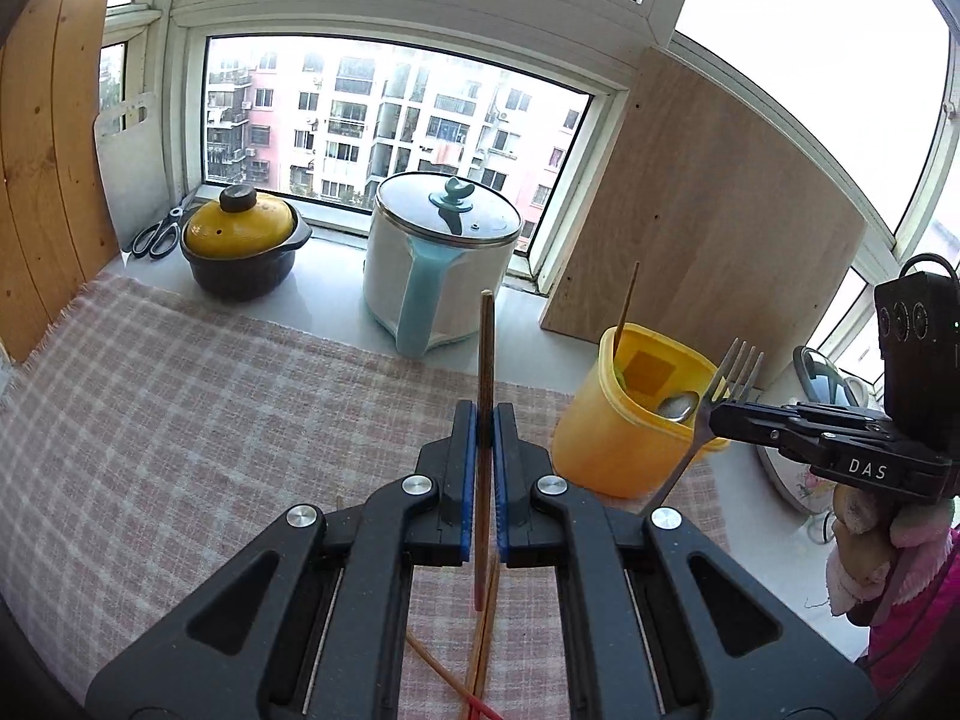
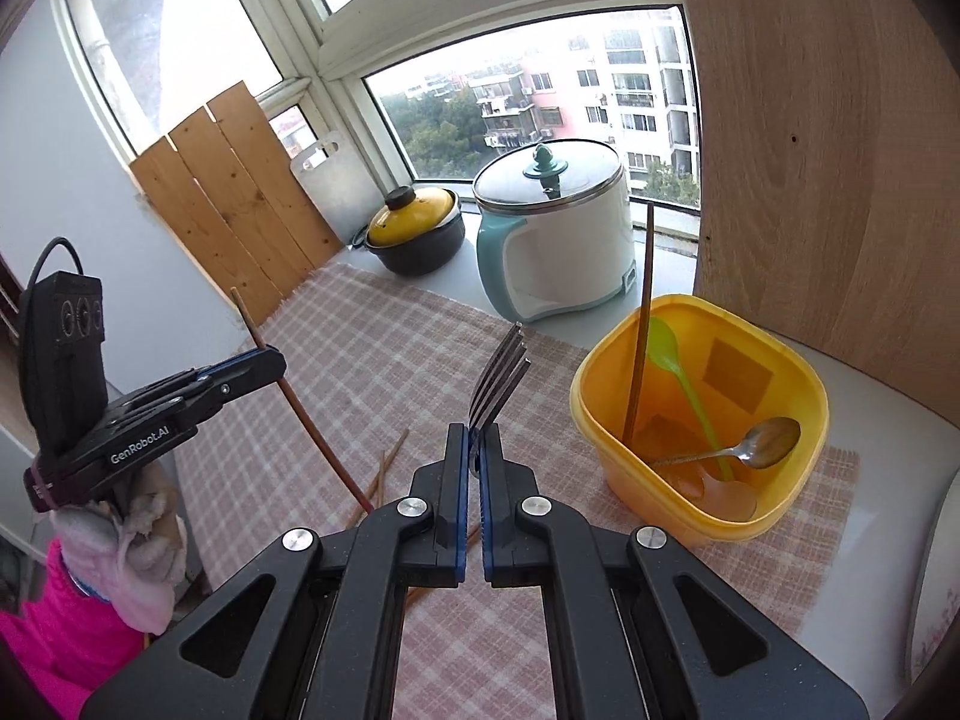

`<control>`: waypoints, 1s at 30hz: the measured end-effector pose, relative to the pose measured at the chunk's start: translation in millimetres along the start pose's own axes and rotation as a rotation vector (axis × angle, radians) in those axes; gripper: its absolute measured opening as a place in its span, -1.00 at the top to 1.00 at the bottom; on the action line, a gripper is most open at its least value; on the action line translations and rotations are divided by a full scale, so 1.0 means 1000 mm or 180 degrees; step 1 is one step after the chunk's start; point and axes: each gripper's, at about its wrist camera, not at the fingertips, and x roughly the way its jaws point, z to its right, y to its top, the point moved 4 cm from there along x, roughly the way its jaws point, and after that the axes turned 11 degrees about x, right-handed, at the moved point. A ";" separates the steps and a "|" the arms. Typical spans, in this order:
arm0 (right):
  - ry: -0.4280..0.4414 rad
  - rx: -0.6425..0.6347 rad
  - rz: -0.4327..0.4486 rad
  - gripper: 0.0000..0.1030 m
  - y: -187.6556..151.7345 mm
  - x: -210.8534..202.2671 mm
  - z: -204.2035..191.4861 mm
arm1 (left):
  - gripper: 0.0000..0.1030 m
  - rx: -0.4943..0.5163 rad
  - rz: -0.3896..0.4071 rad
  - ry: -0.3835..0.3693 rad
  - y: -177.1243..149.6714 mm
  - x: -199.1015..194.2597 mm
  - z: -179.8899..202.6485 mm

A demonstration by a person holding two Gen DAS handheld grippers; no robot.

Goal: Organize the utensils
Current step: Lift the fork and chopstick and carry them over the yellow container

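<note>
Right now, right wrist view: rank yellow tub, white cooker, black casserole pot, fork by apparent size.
1. yellow tub and white cooker: look alike; the tub is nearer, so unsure.
2. black casserole pot.
3. fork, held in the shut right gripper.

My grippers (image 2: 474, 468) are black, blue-padded, silver-screwed, lettered "GenRobot.AI" and "DAS"; my sleeve (image 2: 54, 630) is pink, glove (image 2: 129, 552) pale.
</note>
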 end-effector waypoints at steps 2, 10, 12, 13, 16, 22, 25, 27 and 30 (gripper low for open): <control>-0.0034 0.0048 0.0060 0.96 0.004 -0.009 0.008 | 0.94 0.0022 0.0046 -0.0046 0.009 0.000 0.006; -0.0068 0.0164 0.0221 0.96 0.021 -0.036 0.026 | 0.94 0.0063 0.0159 -0.0208 0.041 0.008 0.025; -0.0072 0.0178 0.0221 0.96 0.025 -0.040 0.028 | 0.94 0.0081 0.0165 -0.0231 0.048 0.011 0.030; -0.0097 0.0168 0.0222 0.96 0.026 -0.042 0.029 | 0.94 0.0089 0.0166 -0.0241 0.052 0.012 0.032; -0.0187 0.0097 0.0197 0.96 0.031 -0.045 0.029 | 0.94 0.0137 0.0172 -0.0266 0.061 0.015 0.040; -0.0371 -0.0047 0.0185 0.96 0.042 -0.058 0.031 | 0.94 0.0283 0.0228 -0.0314 0.082 0.016 0.059; -0.0463 -0.0140 0.0202 0.96 0.047 -0.064 0.029 | 0.94 0.0364 0.0263 -0.0338 0.094 0.017 0.070; -0.0500 -0.0192 0.0218 0.96 0.051 -0.067 0.027 | 0.94 0.0408 0.0291 -0.0360 0.101 0.017 0.076; -0.0595 -0.0295 0.0270 0.96 0.055 -0.071 0.026 | 0.94 0.0469 0.0312 -0.0385 0.110 0.019 0.087</control>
